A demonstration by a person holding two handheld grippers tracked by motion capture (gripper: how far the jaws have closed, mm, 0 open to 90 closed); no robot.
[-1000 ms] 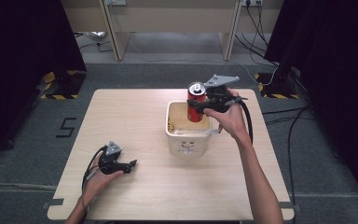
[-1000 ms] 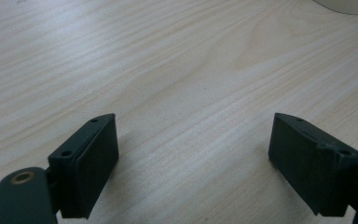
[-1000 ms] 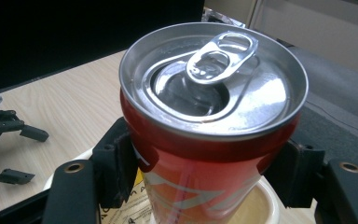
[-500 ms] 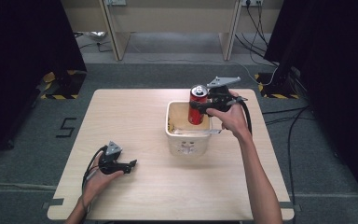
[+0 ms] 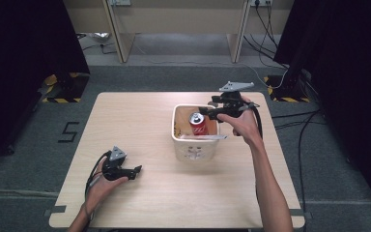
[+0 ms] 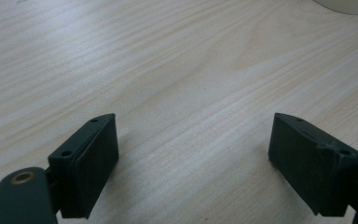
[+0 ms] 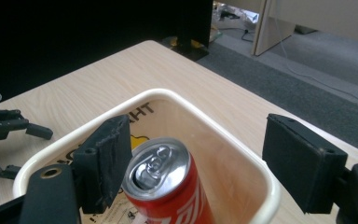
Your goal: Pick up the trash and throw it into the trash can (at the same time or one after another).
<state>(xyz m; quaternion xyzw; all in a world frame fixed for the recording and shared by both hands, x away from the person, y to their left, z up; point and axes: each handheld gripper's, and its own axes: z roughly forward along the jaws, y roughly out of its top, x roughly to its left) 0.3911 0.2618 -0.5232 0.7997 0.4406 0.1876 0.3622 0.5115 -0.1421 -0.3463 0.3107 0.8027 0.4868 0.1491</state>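
Aluminium and red paint make up the drinks can [image 7: 168, 186]: a slim cylinder with a silver lid and pull tab, white lettering on its side that you cannot read from here. It sits inside the cream plastic tub [image 5: 195, 145], leaning, its top tipped toward your right claw. The tub is a smooth, rounded-corner container with a thick rolled rim; black capital letters ending in "HT" and a yellow patch show on its inner wall in the right gripper view.

Your right claw [image 5: 210, 112] hangs over the tub's far right side, your forearm reaching up from the bottom edge with the wrist bent so the jaws point left across the rim. Its jaws have just been opening and now stand spread, the can between them but loose; the matte black pad with the frayed edge sits just beside the can's lid, the other pad well clear.

Your left claw [image 5: 134, 170] rests low on the pale wood-grain bench [image 5: 135, 125] near the front left, gripped in your hand, jaws spread wide with bare bench between them.
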